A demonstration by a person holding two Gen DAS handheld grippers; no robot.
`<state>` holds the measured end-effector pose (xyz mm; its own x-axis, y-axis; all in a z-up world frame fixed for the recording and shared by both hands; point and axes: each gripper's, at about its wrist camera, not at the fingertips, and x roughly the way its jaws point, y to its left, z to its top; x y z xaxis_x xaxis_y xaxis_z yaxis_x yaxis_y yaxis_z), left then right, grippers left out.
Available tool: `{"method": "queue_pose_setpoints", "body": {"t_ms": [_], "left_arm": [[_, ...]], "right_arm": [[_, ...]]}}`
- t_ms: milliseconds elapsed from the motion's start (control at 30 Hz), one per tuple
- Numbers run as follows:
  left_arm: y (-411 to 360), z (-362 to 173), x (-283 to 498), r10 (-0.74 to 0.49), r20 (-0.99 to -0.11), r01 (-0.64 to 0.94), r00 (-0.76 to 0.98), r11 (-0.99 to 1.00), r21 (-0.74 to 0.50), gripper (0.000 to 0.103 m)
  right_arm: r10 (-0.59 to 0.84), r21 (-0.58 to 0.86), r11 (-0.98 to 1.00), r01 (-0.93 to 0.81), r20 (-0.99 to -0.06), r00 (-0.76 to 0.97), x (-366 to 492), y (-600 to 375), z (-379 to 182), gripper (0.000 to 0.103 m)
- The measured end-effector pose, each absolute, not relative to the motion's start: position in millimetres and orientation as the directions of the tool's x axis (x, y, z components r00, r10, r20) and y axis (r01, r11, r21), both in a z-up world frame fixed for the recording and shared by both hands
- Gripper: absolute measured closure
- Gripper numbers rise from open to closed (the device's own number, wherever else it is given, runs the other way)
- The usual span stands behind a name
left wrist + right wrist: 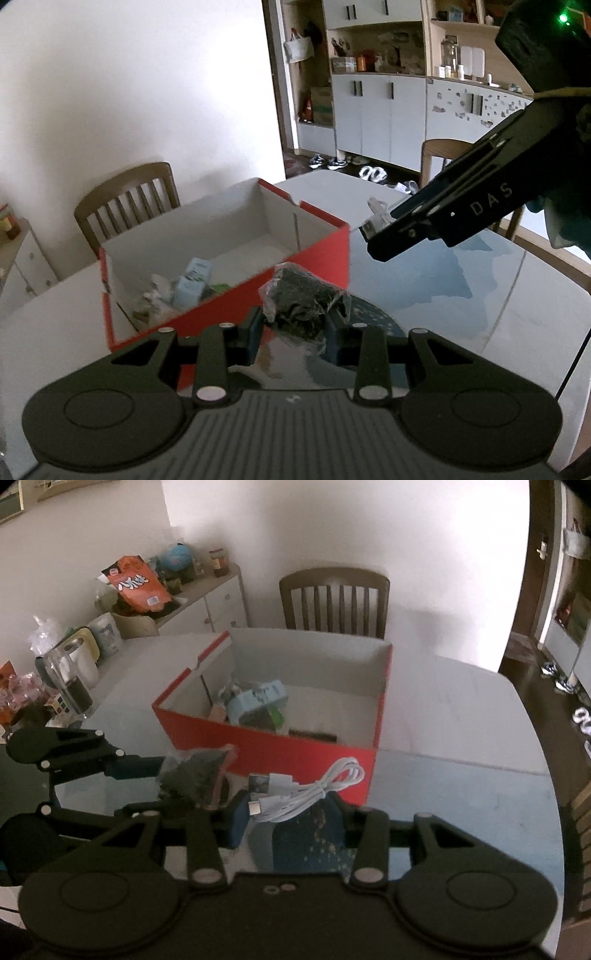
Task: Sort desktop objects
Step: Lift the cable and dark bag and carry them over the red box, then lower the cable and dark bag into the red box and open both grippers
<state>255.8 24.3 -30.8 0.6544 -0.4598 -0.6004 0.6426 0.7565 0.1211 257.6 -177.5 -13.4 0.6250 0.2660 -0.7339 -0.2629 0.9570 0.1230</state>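
The contents of the open red cardboard box with white inner walls (266, 738) are hard to make out: a pale blue boxy item (258, 701) shows among blurred clutter, and the near wall hides whatever lies lower. The left gripper (293, 325) is clenched on a crinkled clear plastic packet of dark material (303, 302), held above the table just in front of the box's near wall; what the dark stuff is cannot be told. The right gripper (291, 808) grasps a coiled white USB cable (306, 786); its long axis runs from 8 o'clock to 2 o'clock in the right wrist view, plugs at the 8 o'clock end, loops towards the box. Under both lies a glossy white table (461, 716) with a blue patterned mat (436, 280). A wooden slatted chair (332, 602) stands at 12 o'clock behind the box, before a plain white wall
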Motion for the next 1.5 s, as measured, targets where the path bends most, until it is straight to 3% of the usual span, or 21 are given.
{"method": "queue_pose_setpoints", "body": {"t_ms": [567, 1500], "left_arm": [[48, -2, 335, -0.413, -0.571, 0.599, 0.71, 0.78, 0.18, 0.069], [46, -55, 493, -0.375, -0.732, 0.63, 0.568, 0.771, 0.095, 0.069]], "right_arm": [[0.266, 0.071, 0.949, -0.308, -0.706, 0.657, 322, -160, 4, 0.06], [0.225, 0.06, 0.955, -0.29, -0.782, 0.581, 406, -122, -50, 0.06]]}}
